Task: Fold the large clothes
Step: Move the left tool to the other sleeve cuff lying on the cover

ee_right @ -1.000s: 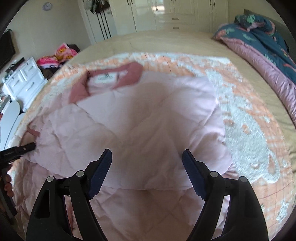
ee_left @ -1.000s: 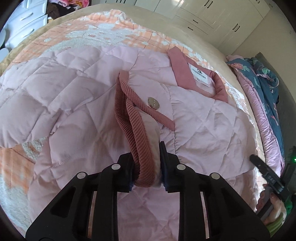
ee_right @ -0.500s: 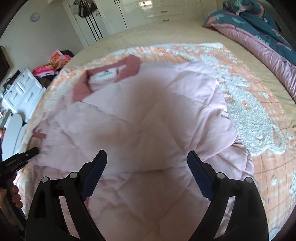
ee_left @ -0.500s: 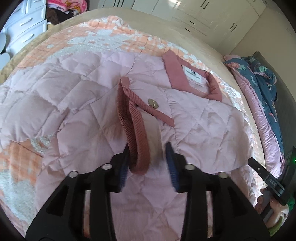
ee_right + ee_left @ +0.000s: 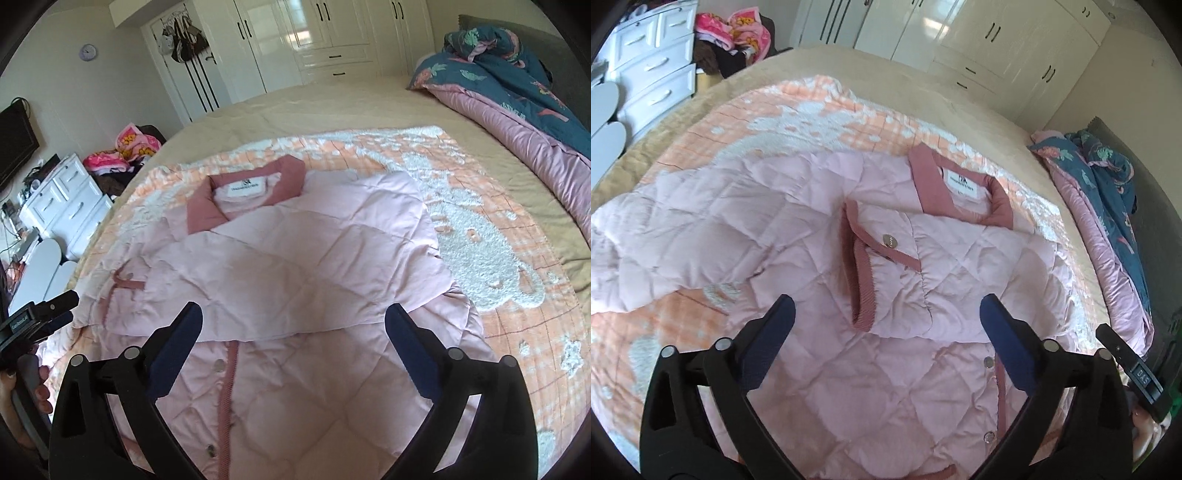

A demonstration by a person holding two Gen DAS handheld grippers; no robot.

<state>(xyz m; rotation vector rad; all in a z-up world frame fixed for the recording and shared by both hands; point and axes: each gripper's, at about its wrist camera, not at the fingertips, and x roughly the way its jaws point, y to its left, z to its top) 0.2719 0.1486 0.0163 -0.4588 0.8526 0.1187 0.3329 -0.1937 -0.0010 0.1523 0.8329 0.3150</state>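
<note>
A pale pink quilted jacket [image 5: 894, 369] with a dusty-rose collar [image 5: 934, 184] lies front up on the bed. One sleeve is folded across its chest, its ribbed rose cuff [image 5: 862, 284] lying flat. My left gripper [image 5: 886, 325] is open and empty just above the jacket, short of the cuff. My right gripper [image 5: 293, 325] is open and empty above the folded sleeve; the jacket [image 5: 295, 280] and collar [image 5: 207, 210] show there too. The other sleeve spreads out to the left [image 5: 665, 236].
An orange and white blanket [image 5: 480, 236] covers the beige bed [image 5: 332, 107]. A rolled teal and pink duvet [image 5: 517, 96] lies along the right edge. White drawers [image 5: 653, 70] and wardrobes [image 5: 314, 33] stand beyond the bed.
My left gripper opened and let go of the cuff, then drew back and up; the sleeve now lies flat across the jacket. My right gripper stayed open and pulled back a little.
</note>
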